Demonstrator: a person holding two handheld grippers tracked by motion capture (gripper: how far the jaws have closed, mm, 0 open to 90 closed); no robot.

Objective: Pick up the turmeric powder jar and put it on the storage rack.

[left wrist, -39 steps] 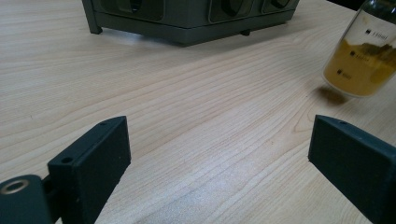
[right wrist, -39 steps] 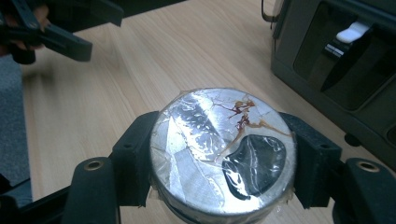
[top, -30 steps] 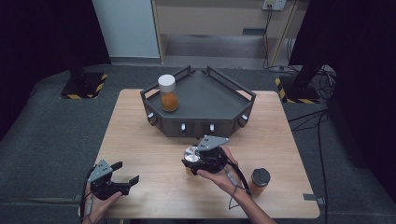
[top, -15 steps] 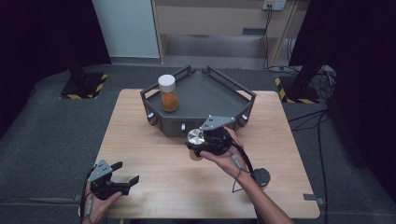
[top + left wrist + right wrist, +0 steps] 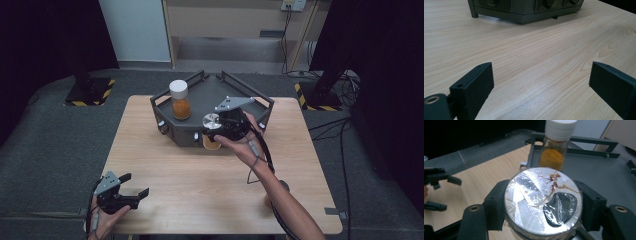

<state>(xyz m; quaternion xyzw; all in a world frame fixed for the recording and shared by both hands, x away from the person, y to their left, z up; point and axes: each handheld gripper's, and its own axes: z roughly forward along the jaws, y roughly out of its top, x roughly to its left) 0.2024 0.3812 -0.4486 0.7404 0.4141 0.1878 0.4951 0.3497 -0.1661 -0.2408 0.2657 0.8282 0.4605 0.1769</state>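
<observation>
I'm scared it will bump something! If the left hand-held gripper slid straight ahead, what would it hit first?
Probably the dark grey tray. The left hand-held gripper points across bare wooden table toward it.

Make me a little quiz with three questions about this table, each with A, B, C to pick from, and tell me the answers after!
1. Where does the jar with the white lid stand?
A. in the dark tray
B. on the bare table
C. on the floor

2. What colour is the powder in that jar?
A. green
B. orange
C. blue

3. What is the right gripper doing?
A. lying open on the table
B. hanging open over the floor
C. clamped on a foil-topped jar

Answers:
1. A, the high view shows it standing on the tray's floor near the left rail.
2. B, orange shows through the clear glass in the right gripper view.
3. C, both black jaws press the sides of the foil-topped jar, lifted at the tray's front edge.
</observation>
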